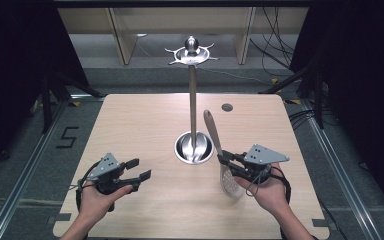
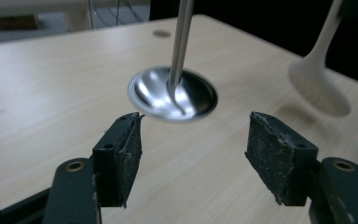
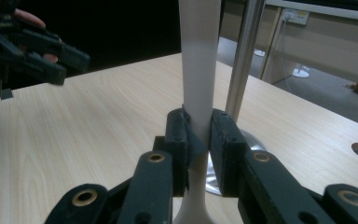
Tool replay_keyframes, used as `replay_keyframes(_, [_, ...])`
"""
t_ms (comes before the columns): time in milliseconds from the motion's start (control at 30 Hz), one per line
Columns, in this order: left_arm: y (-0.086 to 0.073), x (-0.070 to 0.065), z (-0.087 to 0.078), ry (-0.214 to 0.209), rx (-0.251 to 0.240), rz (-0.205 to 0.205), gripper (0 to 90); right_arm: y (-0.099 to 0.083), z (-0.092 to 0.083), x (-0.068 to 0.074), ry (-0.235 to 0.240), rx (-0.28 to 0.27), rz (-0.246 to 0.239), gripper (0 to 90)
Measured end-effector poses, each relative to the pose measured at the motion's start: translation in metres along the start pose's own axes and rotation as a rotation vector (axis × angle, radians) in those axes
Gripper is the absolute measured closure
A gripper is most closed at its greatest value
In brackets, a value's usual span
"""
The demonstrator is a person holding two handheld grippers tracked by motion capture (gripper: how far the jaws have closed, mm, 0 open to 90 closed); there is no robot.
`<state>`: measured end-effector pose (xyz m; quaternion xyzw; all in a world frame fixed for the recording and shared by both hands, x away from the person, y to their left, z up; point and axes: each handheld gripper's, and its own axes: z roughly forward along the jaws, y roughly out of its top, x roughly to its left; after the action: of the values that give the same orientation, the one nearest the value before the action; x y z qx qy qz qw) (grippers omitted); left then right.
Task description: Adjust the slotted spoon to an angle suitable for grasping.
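A cream slotted spatula (image 1: 219,155) hangs over the table's right half, handle up and tilted left, head (image 1: 230,181) low. My right gripper (image 1: 226,161) is shut on its neck; in the right gripper view both pads pinch the pale handle (image 3: 198,84). A steel utensil stand (image 1: 193,105) rises from a round dish base (image 1: 194,148) at mid table, with a hook ring (image 1: 192,54) on top. My left gripper (image 1: 139,169) hovers open at the front left, nothing between its pads (image 2: 120,156); the stand's base (image 2: 172,94) and the spatula head (image 2: 318,86) lie ahead of it.
The wooden table (image 1: 130,120) has a small round hole (image 1: 227,107) at its back right. Metal rails and cables run along the floor on both sides. Wooden furniture legs stand beyond the table's far edge.
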<state>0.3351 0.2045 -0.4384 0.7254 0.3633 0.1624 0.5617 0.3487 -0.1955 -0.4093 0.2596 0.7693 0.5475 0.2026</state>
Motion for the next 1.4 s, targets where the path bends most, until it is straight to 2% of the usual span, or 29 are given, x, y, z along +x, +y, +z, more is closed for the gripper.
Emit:
replay_keyframes(33, [0.0, 0.0, 0.0, 0.0, 0.0, 0.0, 34.7, 0.0, 0.0, 0.0, 0.0, 0.0, 0.0, 78.8])
replay_keyframes(67, [0.01, -0.005, 0.0, -0.022, -0.031, 0.001, 34.8, 0.001, 0.0, -0.001, 0.001, -0.002, -0.007, 78.8])
replay_keyframes(100, [0.01, -0.005, 0.0, -0.022, -0.031, 0.001, 34.9, 0.001, 0.0, -0.001, 0.001, -0.002, -0.007, 78.8])
replay_keyframes(167, [0.025, -0.015, 0.001, -0.033, -0.064, -0.002, 35.0, 0.002, 0.0, -0.001, -0.013, -0.007, -0.012, 78.8])
replay_keyframes(200, [0.034, -0.022, 0.005, -0.057, -0.081, 0.028, 35.2, 0.002, 0.001, 0.0, -0.019, -0.02, -0.003, 78.8])
replay_keyframes(233, [0.04, -0.027, 0.007, -0.067, -0.081, 0.036, 35.3, 0.002, 0.003, 0.001, -0.015, -0.028, 0.007, 78.8])
replay_keyframes(267, [0.045, -0.031, 0.01, -0.085, -0.085, 0.039, 35.3, 0.003, 0.003, 0.001, -0.034, -0.033, -0.007, 78.8])
replay_keyframes(300, [0.049, -0.037, 0.015, -0.103, -0.101, 0.034, 35.3, 0.003, 0.003, 0.004, -0.029, -0.019, 0.038, 78.8])
replay_keyframes(400, [0.057, -0.044, 0.02, -0.115, -0.094, 0.05, 35.9, 0.005, 0.004, 0.005, -0.011, -0.024, 0.031, 78.8])
replay_keyframes(467, [0.066, -0.053, 0.028, -0.144, -0.099, 0.059, 36.1, 0.006, 0.005, 0.007, -0.025, -0.026, 0.027, 78.8])
replay_keyframes(567, [0.076, -0.063, 0.039, -0.188, -0.108, 0.034, 37.0, 0.007, 0.006, 0.009, -0.03, -0.025, 0.016, 78.8])
replay_keyframes(600, [0.079, -0.066, 0.043, -0.199, -0.111, 0.042, 37.5, 0.007, 0.007, 0.01, -0.021, -0.024, 0.031, 78.8])
replay_keyframes(633, [0.083, -0.071, 0.051, -0.212, -0.114, 0.047, 38.9, 0.007, 0.009, 0.011, -0.02, -0.033, 0.023, 78.7])
replay_keyframes(667, [0.085, -0.074, 0.056, -0.222, -0.114, 0.051, 39.5, 0.007, 0.009, 0.011, -0.038, -0.033, 0.025, 78.7])
replay_keyframes(700, [0.087, -0.077, 0.059, -0.227, -0.113, 0.05, 40.2, 0.007, 0.008, 0.014, -0.028, -0.018, 0.054, 78.8])
replay_keyframes(767, [0.089, -0.079, 0.063, -0.232, -0.111, 0.055, 40.8, 0.008, 0.01, 0.013, -0.017, -0.023, 0.045, 78.8])
replay_keyframes(800, [0.09, -0.08, 0.067, -0.234, -0.108, 0.056, 41.8, 0.008, 0.01, 0.013, -0.035, -0.028, 0.02, 78.8])
replay_keyframes(833, [0.091, -0.082, 0.07, -0.235, -0.112, 0.053, 42.4, 0.008, 0.01, 0.015, -0.026, -0.018, 0.051, 78.7])
replay_keyframes(933, [0.093, -0.085, 0.078, -0.232, -0.109, 0.048, 44.3, 0.008, 0.011, 0.016, -0.029, -0.027, 0.051, 78.7])
replay_keyframes(1033, [0.093, -0.091, 0.088, -0.24, -0.097, 0.041, 45.6, 0.007, 0.013, 0.014, -0.037, -0.037, 0.015, 78.7])
replay_keyframes(1133, [0.093, -0.094, 0.091, -0.244, -0.092, 0.046, 46.3, 0.007, 0.015, 0.016, -0.024, -0.04, 0.03, 78.7])
replay_keyframes(1167, [0.094, -0.096, 0.093, -0.242, -0.089, 0.042, 46.9, 0.008, 0.014, 0.016, -0.044, -0.027, 0.018, 78.7])
replay_keyframes(1267, [0.094, -0.098, 0.098, -0.235, -0.092, 0.027, 48.0, 0.008, 0.014, 0.016, -0.05, -0.029, 0.009, 78.7])
replay_keyframes(1300, [0.094, -0.099, 0.099, -0.232, -0.091, 0.024, 49.0, 0.008, 0.014, 0.019, -0.049, -0.017, 0.038, 78.7])
replay_keyframes(1400, [0.095, -0.1, 0.104, -0.224, -0.092, 0.015, 51.3, 0.007, 0.014, 0.021, -0.053, -0.016, 0.058, 78.7])
